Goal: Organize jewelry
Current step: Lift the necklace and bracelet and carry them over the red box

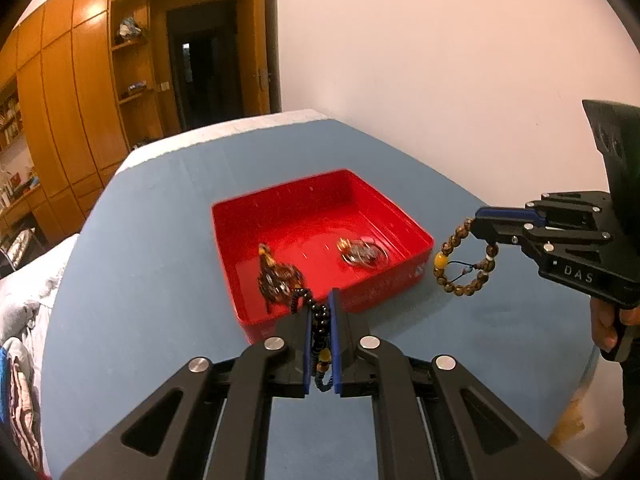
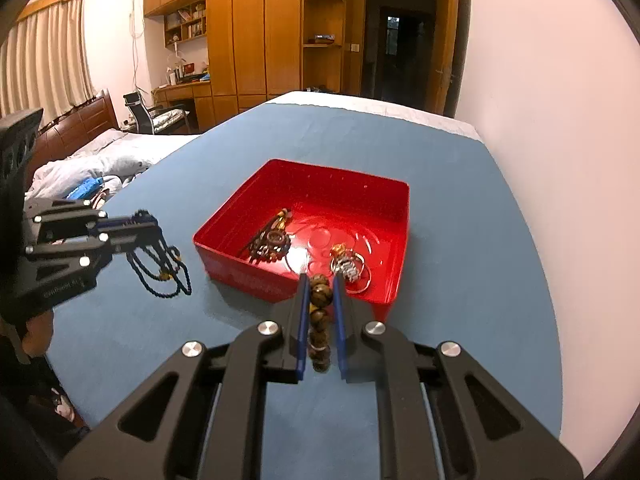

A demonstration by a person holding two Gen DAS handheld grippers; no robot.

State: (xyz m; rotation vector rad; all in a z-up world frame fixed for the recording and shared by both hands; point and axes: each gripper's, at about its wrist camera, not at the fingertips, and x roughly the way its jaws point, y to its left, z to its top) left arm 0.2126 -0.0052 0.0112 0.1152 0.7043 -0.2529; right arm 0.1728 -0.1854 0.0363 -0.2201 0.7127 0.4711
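Note:
A red tray sits on the blue table and holds a brown bead bundle and a cluster of metal rings. My left gripper is shut on a dark bead necklace, held just short of the tray's near wall. My right gripper is shut on a brown bead bracelet, which hangs above the table right of the tray.
The blue table has a white far edge and meets a pale wall on the right. A bed with rumpled bedding lies to the left. Wooden wardrobes and a dark doorway stand behind.

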